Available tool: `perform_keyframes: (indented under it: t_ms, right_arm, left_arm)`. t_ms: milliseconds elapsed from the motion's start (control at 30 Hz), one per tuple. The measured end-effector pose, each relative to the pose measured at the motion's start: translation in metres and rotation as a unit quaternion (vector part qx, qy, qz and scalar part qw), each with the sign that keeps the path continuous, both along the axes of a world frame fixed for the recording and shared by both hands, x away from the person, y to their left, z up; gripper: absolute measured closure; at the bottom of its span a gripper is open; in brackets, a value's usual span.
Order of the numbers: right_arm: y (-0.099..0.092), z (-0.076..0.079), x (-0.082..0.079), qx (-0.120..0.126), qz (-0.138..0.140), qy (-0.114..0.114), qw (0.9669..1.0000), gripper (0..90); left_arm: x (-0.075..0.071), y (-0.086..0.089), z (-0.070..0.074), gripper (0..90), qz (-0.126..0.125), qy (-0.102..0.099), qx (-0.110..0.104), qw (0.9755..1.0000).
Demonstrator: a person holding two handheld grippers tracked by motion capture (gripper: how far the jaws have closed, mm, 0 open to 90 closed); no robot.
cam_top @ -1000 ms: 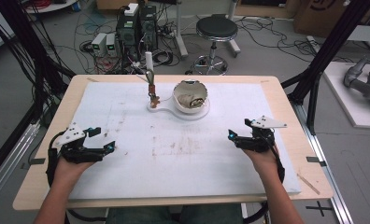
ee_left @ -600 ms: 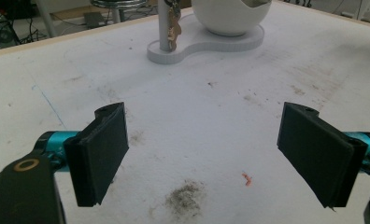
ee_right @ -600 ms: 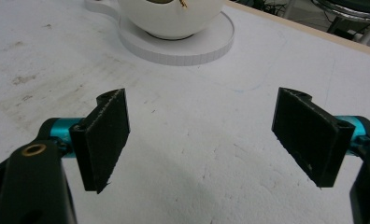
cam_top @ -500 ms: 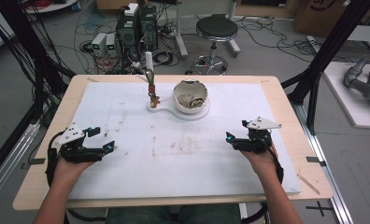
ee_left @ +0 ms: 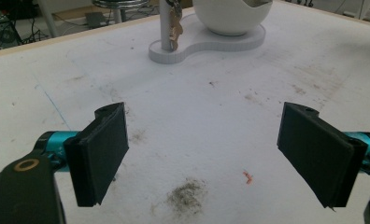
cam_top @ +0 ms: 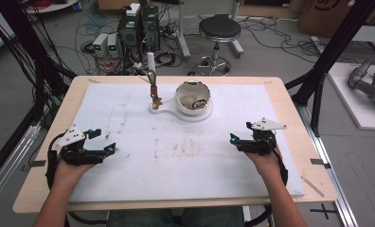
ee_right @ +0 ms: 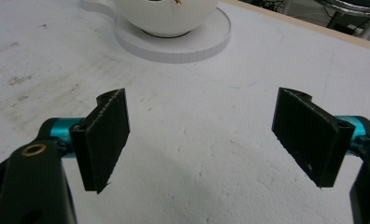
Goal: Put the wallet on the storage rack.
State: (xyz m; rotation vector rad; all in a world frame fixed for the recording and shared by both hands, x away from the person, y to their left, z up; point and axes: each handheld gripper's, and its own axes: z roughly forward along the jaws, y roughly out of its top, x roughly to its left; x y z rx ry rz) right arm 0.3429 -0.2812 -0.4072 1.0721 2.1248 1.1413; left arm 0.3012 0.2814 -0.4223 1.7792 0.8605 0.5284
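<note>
A white foam board (cam_top: 129, 189) covered the table (cam_top: 43, 198), and near its far edge stood a white bowl (cam_top: 193, 98) on a flat white stand (cam_top: 176, 112), with keys (cam_top: 154, 97) hanging from the stand's post. Well short of it, the left gripper (cam_top: 106, 150) and right gripper (cam_top: 236, 140) rested near opposite sides of the board, each with jaws spread wide and nothing between them.

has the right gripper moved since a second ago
No. In the high view the right gripper sits at the same spot on the white mat, just as far from the bowl stand as before, jaws open.
</note>
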Motion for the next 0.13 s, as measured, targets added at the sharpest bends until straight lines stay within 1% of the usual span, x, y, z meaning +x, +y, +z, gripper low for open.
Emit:
perform_keyframes:
  t_ms: [133]
  right_arm:
    - [-0.0003, 0.0003, -0.0012, 0.002, -0.002, 0.002, 1.0000, 19.5]
  left_arm:
    - [0.0001, 0.0012, 0.0001, 16.4, 0.001, 0.000, -0.001, 1.0000]
